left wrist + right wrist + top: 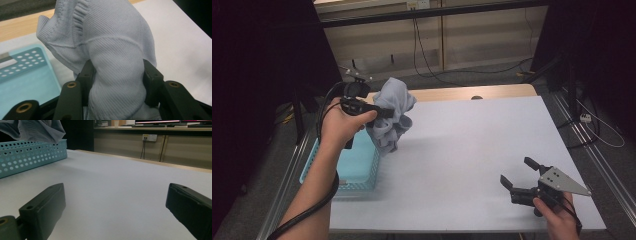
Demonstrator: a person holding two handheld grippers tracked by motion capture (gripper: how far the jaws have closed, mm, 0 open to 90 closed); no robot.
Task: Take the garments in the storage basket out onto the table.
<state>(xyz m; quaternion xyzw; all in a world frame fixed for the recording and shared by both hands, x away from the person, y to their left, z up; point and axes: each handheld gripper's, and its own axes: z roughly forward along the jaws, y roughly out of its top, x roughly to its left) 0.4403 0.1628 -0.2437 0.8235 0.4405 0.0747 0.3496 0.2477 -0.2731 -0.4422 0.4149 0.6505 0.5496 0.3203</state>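
Pale grey-blue ribbed knit garment (393, 115), clamped in black left gripper (117, 72). Beside garment, turquoise basket (343, 170) dotted with holes. White table (472, 150), tan far edge.

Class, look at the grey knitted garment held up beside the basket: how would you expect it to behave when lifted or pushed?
Probably floppy: the garment droops in folds below the left claw. Likely light, since one pinch holds it up. Its ribbed knit bulges between the pads, so it should grip well rather than slip, and bunch if pushed.
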